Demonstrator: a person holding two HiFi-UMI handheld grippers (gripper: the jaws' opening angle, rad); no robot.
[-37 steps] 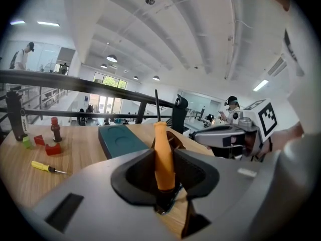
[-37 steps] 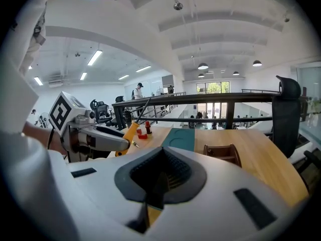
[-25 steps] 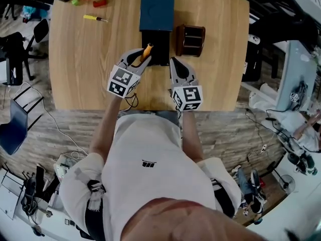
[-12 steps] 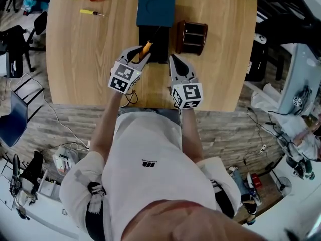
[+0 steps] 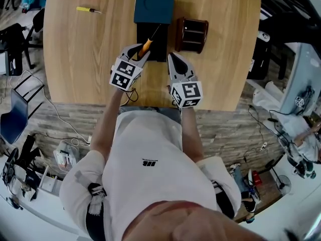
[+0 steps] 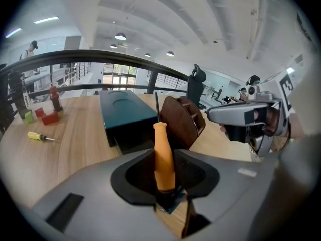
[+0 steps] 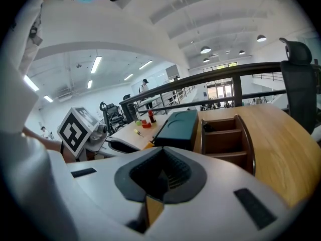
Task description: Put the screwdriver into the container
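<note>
The left tool [image 5: 141, 55] clamps the orange handle of the screwdriver [image 5: 146, 46], its shaft slanting to the upper right toward the teal container [image 5: 154, 4] just ahead, while the right tool [image 5: 173, 62] stays out of it, closed and empty.

I hold the screwdriver [image 6: 163, 154] by its orange handle, my left gripper [image 6: 165, 192] clamped on the butt end. Its thin dark shaft slants out over the black near section of the container [image 5: 154, 4], 1 dark teal box lying on the table.
</note>
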